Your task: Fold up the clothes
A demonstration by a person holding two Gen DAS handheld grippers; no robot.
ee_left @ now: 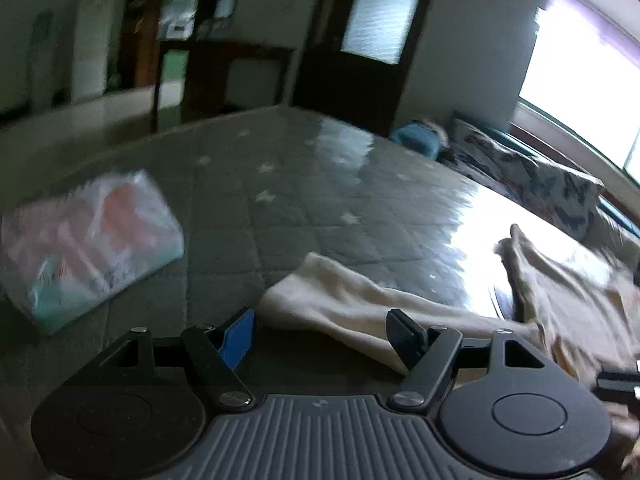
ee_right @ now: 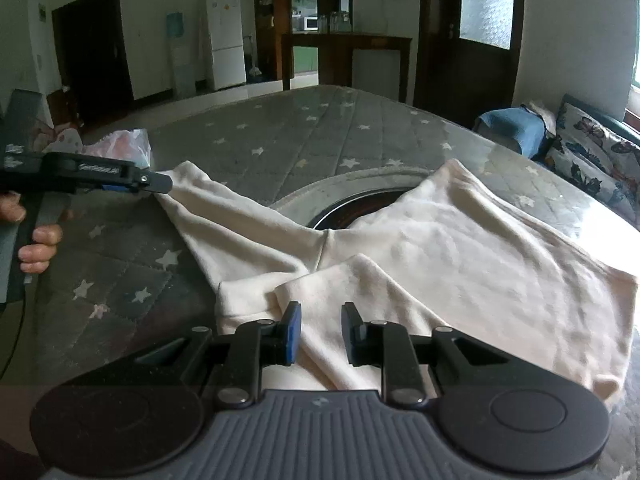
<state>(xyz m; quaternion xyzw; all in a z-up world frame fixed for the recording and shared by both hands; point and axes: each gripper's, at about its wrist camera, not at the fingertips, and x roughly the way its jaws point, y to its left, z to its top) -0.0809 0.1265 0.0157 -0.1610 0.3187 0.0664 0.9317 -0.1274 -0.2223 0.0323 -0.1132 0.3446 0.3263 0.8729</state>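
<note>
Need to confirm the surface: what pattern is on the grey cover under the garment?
White stars on quilted grey cover, clearest in the right wrist view.

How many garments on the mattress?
1: a cream garment spread on the mattress ahead of the right gripper; its left end lies by the left gripper. None else visible.

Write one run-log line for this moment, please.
cream garment: spread, unfolded | left gripper: open, at sleeve end | right gripper: open over hem | packet: aside

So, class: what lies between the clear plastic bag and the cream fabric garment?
Bare grey star-patterned quilted cover, seen in the left wrist view; in the right wrist view the left tool reaches across that gap.
</note>
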